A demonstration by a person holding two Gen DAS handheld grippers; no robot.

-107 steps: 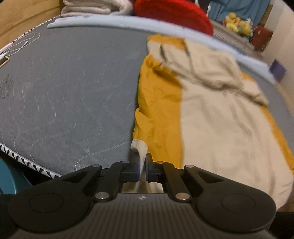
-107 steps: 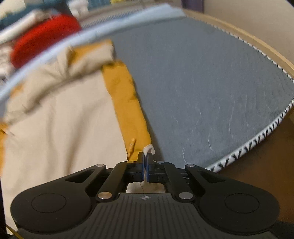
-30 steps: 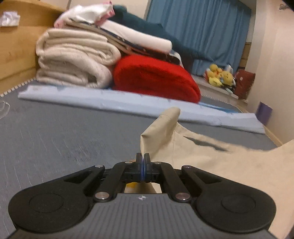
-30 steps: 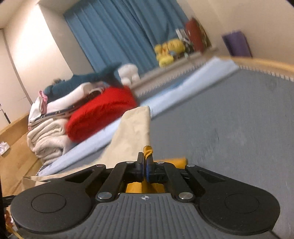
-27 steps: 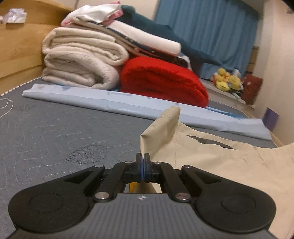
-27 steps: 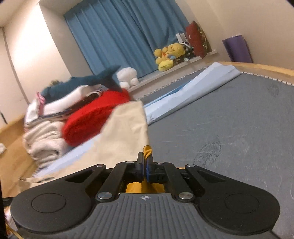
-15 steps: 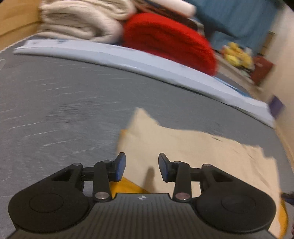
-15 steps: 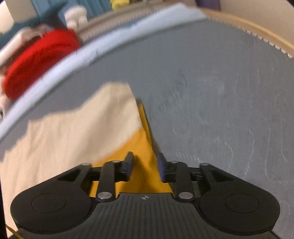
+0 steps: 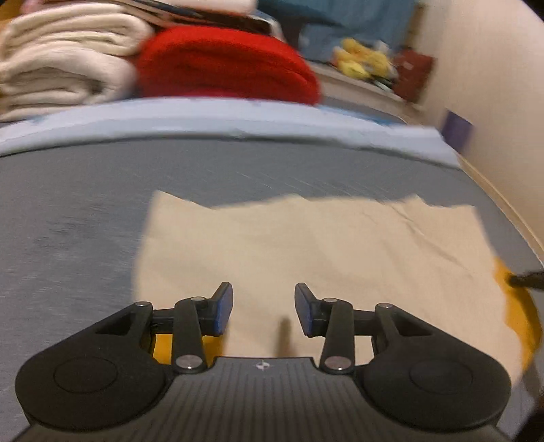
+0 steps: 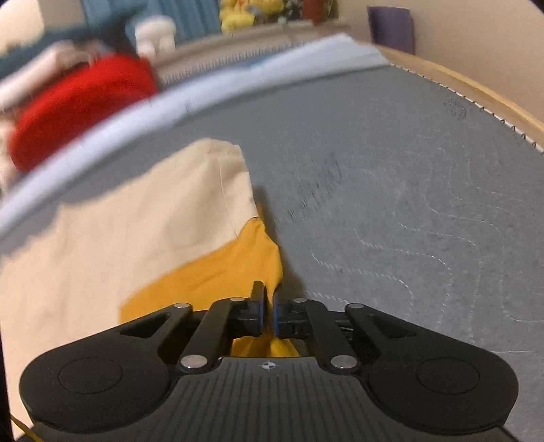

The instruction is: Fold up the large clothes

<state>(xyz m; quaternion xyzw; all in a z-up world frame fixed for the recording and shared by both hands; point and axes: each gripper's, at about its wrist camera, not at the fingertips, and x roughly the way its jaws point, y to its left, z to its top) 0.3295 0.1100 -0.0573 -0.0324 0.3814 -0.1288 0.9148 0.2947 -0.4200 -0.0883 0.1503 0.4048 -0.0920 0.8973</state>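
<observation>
A home bedroom: a grey mattress (image 9: 85,210), folded blankets (image 9: 61,64), stuffed toys (image 9: 360,61) and blue curtains (image 9: 357,23) behind.

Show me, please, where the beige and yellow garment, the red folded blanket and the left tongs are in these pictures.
beige and yellow garment (image 9: 306,244): left wrist view, on its flat beige panel.
red folded blanket (image 9: 224,64): left wrist view, on its rounded front.
left tongs (image 9: 263,307): left wrist view, midway between the open fingertips.
</observation>
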